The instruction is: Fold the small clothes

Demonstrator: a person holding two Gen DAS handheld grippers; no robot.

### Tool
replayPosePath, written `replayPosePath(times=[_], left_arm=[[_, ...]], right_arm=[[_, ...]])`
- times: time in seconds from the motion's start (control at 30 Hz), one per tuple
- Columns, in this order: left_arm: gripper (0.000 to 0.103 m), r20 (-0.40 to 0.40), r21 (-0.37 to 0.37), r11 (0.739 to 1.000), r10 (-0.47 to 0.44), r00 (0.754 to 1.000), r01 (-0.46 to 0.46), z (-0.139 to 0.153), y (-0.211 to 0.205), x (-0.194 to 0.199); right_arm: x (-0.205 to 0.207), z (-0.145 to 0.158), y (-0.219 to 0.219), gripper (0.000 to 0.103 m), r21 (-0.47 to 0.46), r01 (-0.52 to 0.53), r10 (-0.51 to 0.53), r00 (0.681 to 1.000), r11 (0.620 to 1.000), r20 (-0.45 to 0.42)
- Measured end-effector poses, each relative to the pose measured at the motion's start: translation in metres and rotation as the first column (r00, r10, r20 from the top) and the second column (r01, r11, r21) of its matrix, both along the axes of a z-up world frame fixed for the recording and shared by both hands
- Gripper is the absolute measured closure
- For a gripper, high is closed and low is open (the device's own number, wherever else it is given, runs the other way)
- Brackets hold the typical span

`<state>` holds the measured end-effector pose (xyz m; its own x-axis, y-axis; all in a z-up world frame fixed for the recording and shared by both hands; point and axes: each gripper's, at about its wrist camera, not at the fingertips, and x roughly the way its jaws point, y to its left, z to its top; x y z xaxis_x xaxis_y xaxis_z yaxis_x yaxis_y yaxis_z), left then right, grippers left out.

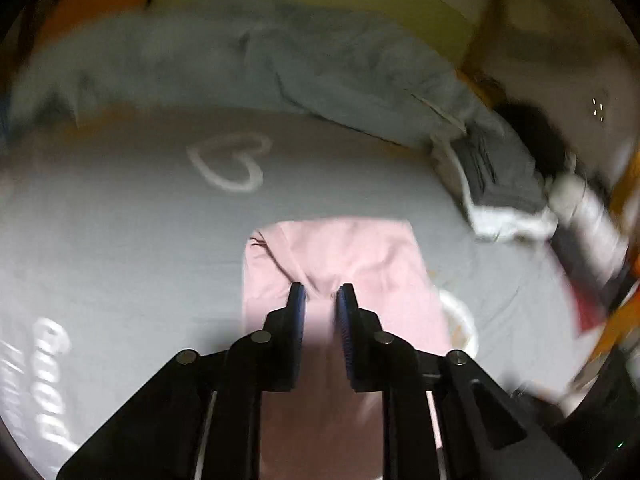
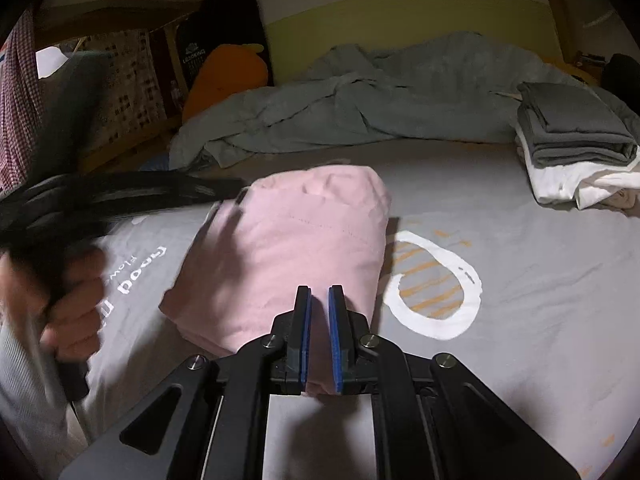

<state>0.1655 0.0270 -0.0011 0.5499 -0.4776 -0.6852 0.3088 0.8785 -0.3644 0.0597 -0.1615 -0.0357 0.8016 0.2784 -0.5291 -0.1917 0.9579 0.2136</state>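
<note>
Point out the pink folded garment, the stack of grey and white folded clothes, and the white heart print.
pink folded garment (image 2: 288, 248): right wrist view, top panel.
stack of grey and white folded clothes (image 2: 576, 128): right wrist view, grey top.
white heart print (image 1: 230, 160): left wrist view, centre.

White "Good" printed on the grey bedsheet (image 2: 520, 240), "LEGOKING"-like lettering, unclear, on a black cushion (image 2: 208, 36)

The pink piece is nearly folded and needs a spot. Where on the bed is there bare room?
Free: grey sheet between the pink garment, the folded stack and the rumpled blanket. Crowded: the stack's corner and along the blanket.
</note>
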Motion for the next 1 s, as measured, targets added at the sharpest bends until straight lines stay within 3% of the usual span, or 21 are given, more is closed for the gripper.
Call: replayPosePath(times=[0.07,0.17,0.23,0.37,0.43,0.5,0.6,0.83,0.9,1.0], left_arm=[[0.079,-0.032,-0.114,0.993,-0.008,0.999,0.004,0.000,0.012,0.007],[0.081,-0.023,-0.076,0.997,0.007,1.000,-0.009,0.003,0.015,0.010],[0.082,-0.060,-0.052,0.999,-0.002,0.998,-0.001,0.000,0.009,0.017],[0.082,-0.120,-0.089,0.996,-0.026,0.992,0.016,-0.007,0.010,0.027],[0.100,-0.128,-0.104,0.995,-0.020,0.992,0.006,-0.007,0.014,0.028],[0.100,-0.128,-0.104,0.995,-0.007,0.992,-0.006,-0.007,0.016,0.029],[0.101,-0.097,-0.062,0.998,0.011,0.995,-0.017,-0.001,0.015,0.025],[0.100,-0.045,0.147,0.989,0.000,0.999,0.006,-0.008,-0.006,0.027],[0.099,-0.041,0.169,0.985,-0.014,0.999,0.021,-0.012,-0.009,0.030],[0.094,0.029,0.181,0.983,-0.030,0.999,0.024,-0.004,-0.009,0.030]], right_arm=[[0.001,-0.002,0.000,0.095,-0.005,-0.006,0.006,1.000,1.000,-0.001],[0.003,-0.004,0.000,0.095,-0.002,-0.006,0.006,1.000,1.000,-0.004],[0.001,-0.005,0.001,0.095,0.002,-0.003,0.003,1.000,1.000,-0.002],[0.000,-0.006,0.001,0.095,-0.008,-0.003,0.003,1.000,1.000,0.002],[0.000,-0.007,0.002,0.095,-0.011,0.000,0.000,1.000,1.000,0.003],[0.000,-0.007,0.003,0.095,-0.012,-0.002,0.003,1.000,1.000,0.006],[0.000,-0.008,0.003,0.095,-0.015,-0.005,0.005,1.000,1.000,0.010],[0.000,-0.010,0.003,0.095,-0.022,-0.010,0.010,1.000,1.000,0.014],[0.001,-0.010,0.002,0.095,-0.011,-0.013,0.013,1.000,1.000,0.010],[0.001,-0.009,0.001,0.095,-0.008,-0.017,0.017,1.000,1.000,0.008]])
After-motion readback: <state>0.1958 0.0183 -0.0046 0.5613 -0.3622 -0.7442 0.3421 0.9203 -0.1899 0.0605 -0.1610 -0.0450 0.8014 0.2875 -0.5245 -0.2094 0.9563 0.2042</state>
